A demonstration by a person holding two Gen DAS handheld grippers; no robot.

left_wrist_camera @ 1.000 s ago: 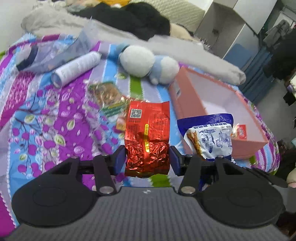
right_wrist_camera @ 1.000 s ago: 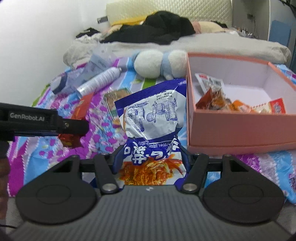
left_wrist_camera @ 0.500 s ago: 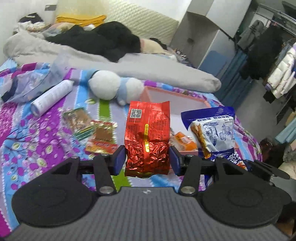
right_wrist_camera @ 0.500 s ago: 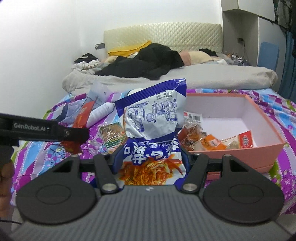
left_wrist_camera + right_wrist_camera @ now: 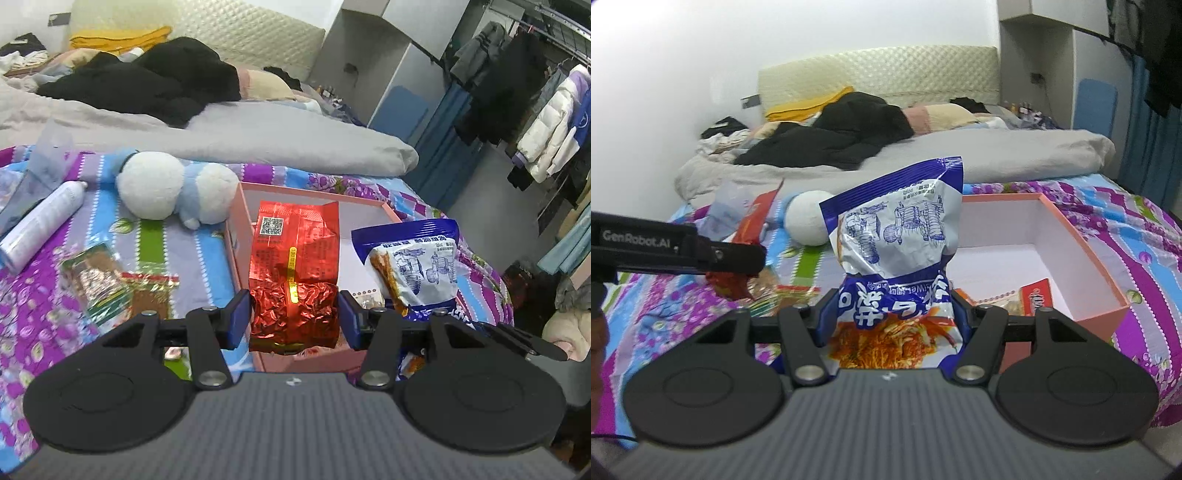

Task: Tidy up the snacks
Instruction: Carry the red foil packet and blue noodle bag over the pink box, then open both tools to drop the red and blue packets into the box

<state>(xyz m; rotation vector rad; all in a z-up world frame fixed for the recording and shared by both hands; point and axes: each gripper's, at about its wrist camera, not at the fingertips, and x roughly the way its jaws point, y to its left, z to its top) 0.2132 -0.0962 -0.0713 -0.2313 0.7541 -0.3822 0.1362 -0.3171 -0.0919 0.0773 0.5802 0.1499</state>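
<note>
Two packets are held up over the near end of the pink box (image 5: 236,236): on the left, a red foil packet (image 5: 294,280) is clamped by the left gripper (image 5: 294,320); on the right, a blue-and-white snack bag (image 5: 894,258) is pinched by the right gripper (image 5: 892,314).

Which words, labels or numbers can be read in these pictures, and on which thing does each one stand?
"GenRobot.AI": white letters on the side of the left claw, seen from the right wrist view.
QR code, with small print under it too blurred to read: red foil packet held in the left claw.
Large white characters and small print, not readable: blue and white snack bag held in the right claw.
White characters, too small to read: red packet in the pink box.
</note>
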